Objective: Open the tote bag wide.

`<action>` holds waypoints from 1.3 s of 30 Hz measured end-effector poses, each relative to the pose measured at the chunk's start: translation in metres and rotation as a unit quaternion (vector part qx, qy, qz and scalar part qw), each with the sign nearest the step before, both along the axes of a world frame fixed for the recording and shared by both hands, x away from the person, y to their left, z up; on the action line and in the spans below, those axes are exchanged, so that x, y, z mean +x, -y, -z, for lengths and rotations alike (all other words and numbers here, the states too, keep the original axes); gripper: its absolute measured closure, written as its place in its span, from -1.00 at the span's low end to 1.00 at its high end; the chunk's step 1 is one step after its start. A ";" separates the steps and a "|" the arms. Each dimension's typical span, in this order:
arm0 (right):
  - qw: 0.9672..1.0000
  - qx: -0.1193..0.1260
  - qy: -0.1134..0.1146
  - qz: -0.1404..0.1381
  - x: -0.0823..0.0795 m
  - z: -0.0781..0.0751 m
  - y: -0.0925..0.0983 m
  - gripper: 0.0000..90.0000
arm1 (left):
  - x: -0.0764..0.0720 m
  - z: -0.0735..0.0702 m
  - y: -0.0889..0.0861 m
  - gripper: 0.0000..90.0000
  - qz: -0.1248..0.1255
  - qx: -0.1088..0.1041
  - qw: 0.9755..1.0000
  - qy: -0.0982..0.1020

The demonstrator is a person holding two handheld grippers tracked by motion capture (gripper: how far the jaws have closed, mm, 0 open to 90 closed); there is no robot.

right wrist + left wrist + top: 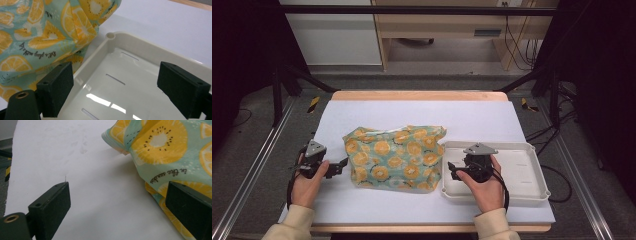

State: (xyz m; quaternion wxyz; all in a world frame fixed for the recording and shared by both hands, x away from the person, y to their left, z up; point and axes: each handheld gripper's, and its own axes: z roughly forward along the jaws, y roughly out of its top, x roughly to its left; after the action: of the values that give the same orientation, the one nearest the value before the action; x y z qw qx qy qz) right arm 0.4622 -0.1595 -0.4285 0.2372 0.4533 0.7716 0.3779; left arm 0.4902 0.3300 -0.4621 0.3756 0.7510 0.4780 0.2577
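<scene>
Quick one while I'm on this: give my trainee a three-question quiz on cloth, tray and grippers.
1. True or false: the cloth lies inside the tray.
2. Which gripper hovers over the tray: left or right?
3. Fill in: both grippers' jaws stand ____.

Key: 1 false, it lies on the white mat beside the tray; 2 right; 3 open, nothing between them.

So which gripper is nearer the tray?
Right. The right gripper hangs over the tray's left part, jaws open; the left gripper sits beyond the cloth, on its far side.
</scene>
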 end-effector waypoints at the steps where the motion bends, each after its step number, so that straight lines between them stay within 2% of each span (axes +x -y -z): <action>1: 1.000 0.004 -0.001 0.001 0.001 -0.002 -0.001 -0.68 | 0.000 0.000 -0.001 -0.86 0.000 -0.001 1.000 0.001; 8: 1.000 -0.002 -0.002 -0.015 0.008 -0.021 -0.008 -0.53 | 0.000 0.000 -0.002 -0.85 -0.003 -0.009 1.000 0.002; 12: 0.999 -0.013 0.001 -0.044 0.013 -0.040 -0.017 -0.44 | -0.002 -0.001 -0.002 -0.85 -0.007 -0.014 1.000 0.000; 16: 0.997 -0.023 0.011 -0.073 0.020 -0.064 -0.031 -0.35 | -0.004 -0.001 -0.002 -0.85 0.000 -0.011 1.000 -0.006; 20: 0.995 -0.031 0.020 -0.097 0.035 -0.087 -0.045 -0.33 | -0.003 -0.001 0.000 -0.85 0.006 -0.017 1.000 -0.006; 21: 0.995 -0.031 0.020 -0.097 0.035 -0.087 -0.045 -0.33 | -0.003 -0.001 0.000 -0.85 0.006 -0.017 1.000 -0.006; 22: 0.994 -0.032 0.019 -0.102 0.041 -0.091 -0.049 -0.33 | -0.003 -0.001 0.001 -0.85 0.009 -0.017 1.000 -0.007; 23: 0.993 -0.041 0.015 -0.107 0.054 -0.097 -0.057 -0.33 | -0.003 -0.001 0.002 -0.84 0.012 -0.017 1.000 -0.008; 24: 0.993 -0.041 0.015 -0.107 0.054 -0.097 -0.057 -0.33 | -0.003 -0.001 0.002 -0.84 0.012 -0.017 1.000 -0.008; 25: 0.992 -0.047 0.006 -0.116 0.068 -0.099 -0.066 -0.35 | -0.003 -0.001 0.002 -0.84 0.015 -0.015 1.000 -0.006; 26: 0.992 -0.049 0.002 -0.120 0.075 -0.099 -0.071 -0.35 | -0.003 -0.002 0.002 -0.84 0.017 -0.013 1.000 -0.006; 27: 0.992 -0.049 0.002 -0.120 0.075 -0.099 -0.071 -0.35 | -0.003 -0.002 0.002 -0.84 0.019 -0.013 1.000 -0.006; 28: 0.990 -0.052 -0.011 -0.131 0.089 -0.095 -0.081 -0.36 | -0.003 -0.002 0.002 -0.84 0.021 -0.013 1.000 -0.006; 29: 0.989 -0.051 -0.018 -0.137 0.096 -0.091 -0.086 -0.37 | -0.004 -0.002 0.002 -0.84 0.020 -0.016 1.000 -0.004; 30: 0.989 -0.051 -0.018 -0.137 0.096 -0.091 -0.086 -0.37 | -0.004 -0.002 0.002 -0.84 0.020 -0.016 1.000 -0.004; 31: 0.986 -0.056 -0.039 -0.149 0.108 -0.083 -0.095 -0.41 | -0.004 -0.002 0.002 -0.84 0.020 -0.017 1.000 -0.004; 32: 0.985 -0.059 -0.048 -0.155 0.114 -0.077 -0.099 -0.42 | -0.003 -0.003 0.001 -0.84 0.023 -0.016 1.000 -0.006; 34: 0.984 -0.063 -0.051 -0.157 0.117 -0.073 -0.102 -0.44 | -0.003 -0.003 0.002 -0.84 0.023 -0.017 1.000 -0.006; 36: 0.981 -0.076 -0.080 -0.159 0.128 -0.057 -0.112 -0.49 | -0.003 -0.003 0.003 -0.84 0.027 -0.014 1.000 -0.007; 37: 0.981 -0.076 -0.080 -0.159 0.128 -0.057 -0.112 -0.49 | -0.003 -0.002 0.003 -0.84 0.027 -0.014 1.000 -0.005; 38: 0.980 -0.083 -0.085 -0.159 0.130 -0.053 -0.114 -0.43 | -0.004 -0.002 0.004 -0.84 0.028 -0.013 1.000 -0.006; 39: 0.977 -0.093 -0.090 -0.171 0.130 -0.048 -0.117 0.09 | -0.004 -0.003 0.004 -0.84 0.028 -0.012 1.000 -0.004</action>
State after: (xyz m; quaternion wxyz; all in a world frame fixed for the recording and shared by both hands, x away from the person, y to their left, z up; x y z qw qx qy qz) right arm 0.5924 -0.0421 -0.3801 0.1400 0.3226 0.8877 0.2973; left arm 0.4862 0.3261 -0.4592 0.3898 0.7604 0.4617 0.2382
